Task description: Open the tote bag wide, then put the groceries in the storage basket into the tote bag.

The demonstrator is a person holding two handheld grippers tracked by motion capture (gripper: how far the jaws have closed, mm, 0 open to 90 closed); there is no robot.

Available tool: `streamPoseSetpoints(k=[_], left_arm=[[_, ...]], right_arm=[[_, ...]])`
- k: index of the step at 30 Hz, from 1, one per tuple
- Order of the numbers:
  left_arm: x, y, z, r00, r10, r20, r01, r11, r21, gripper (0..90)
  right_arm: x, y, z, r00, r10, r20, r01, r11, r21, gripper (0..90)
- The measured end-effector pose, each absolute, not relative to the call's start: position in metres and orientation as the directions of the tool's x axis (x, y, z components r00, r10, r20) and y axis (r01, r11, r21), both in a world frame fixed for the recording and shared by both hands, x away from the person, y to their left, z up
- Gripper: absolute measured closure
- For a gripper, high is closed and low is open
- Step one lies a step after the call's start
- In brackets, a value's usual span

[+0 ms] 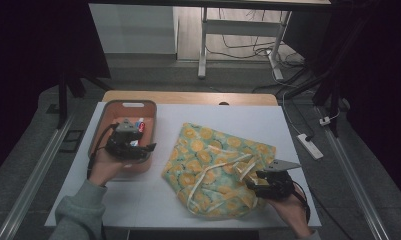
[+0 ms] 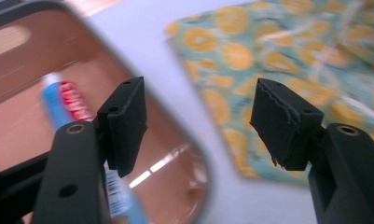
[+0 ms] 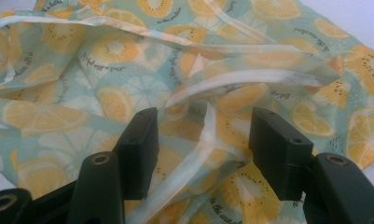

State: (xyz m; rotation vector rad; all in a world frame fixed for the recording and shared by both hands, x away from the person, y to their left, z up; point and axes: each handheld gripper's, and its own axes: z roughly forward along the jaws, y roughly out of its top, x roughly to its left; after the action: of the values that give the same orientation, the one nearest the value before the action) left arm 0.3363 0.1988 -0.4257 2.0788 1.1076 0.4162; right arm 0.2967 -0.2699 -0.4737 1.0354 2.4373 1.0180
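Forearms enter the high view's bottom edge; the left claw [image 1: 130, 141] hovers over the tray [image 1: 149, 111] at centre left, the right claw [image 1: 269, 181] at the lemon-print bag [image 1: 219, 167], lower right.

Left gripper view: wide open, empty, above the toothpaste tube [image 2: 63, 100]; likely lower squarely.

Right gripper view: open, straddling the drawstring [image 3: 194, 161], gripping nothing.

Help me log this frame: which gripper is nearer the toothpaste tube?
Left. The left gripper hangs open over the orange tray, just above the toothpaste tube. The right gripper is across the table, open over the lemon-print bag.
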Motion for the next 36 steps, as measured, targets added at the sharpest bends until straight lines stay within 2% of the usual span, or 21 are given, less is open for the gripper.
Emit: streamPoseSetpoints(k=[6, 16, 29, 36], left_arm=[[0.367, 0.218, -0.430, 0.520, 0.851, -0.070, 0.651, -0.341, 0.678, 34.6], [0.413, 0.228, -0.456, 0.430, 0.897, -0.103, 0.770, -0.305, 0.561, 31.3], [0.442, 0.233, -0.491, 0.346, 0.931, -0.116, 0.867, -0.270, 0.419, 21.2], [0.459, 0.228, -0.512, 0.322, 0.943, -0.085, 0.907, -0.282, 0.313, 21.1]], right_arm=[[0.297, -0.271, -0.476, -0.692, 0.722, -0.005, 0.507, 0.491, 0.709, 43.3], [0.297, -0.274, -0.476, -0.676, 0.737, 0.000, 0.518, 0.476, 0.711, 43.4], [0.297, -0.269, -0.480, -0.686, 0.727, 0.007, 0.520, 0.483, 0.704, 43.4], [0.296, -0.270, -0.478, -0.686, 0.727, 0.004, 0.514, 0.480, 0.711, 43.4]])
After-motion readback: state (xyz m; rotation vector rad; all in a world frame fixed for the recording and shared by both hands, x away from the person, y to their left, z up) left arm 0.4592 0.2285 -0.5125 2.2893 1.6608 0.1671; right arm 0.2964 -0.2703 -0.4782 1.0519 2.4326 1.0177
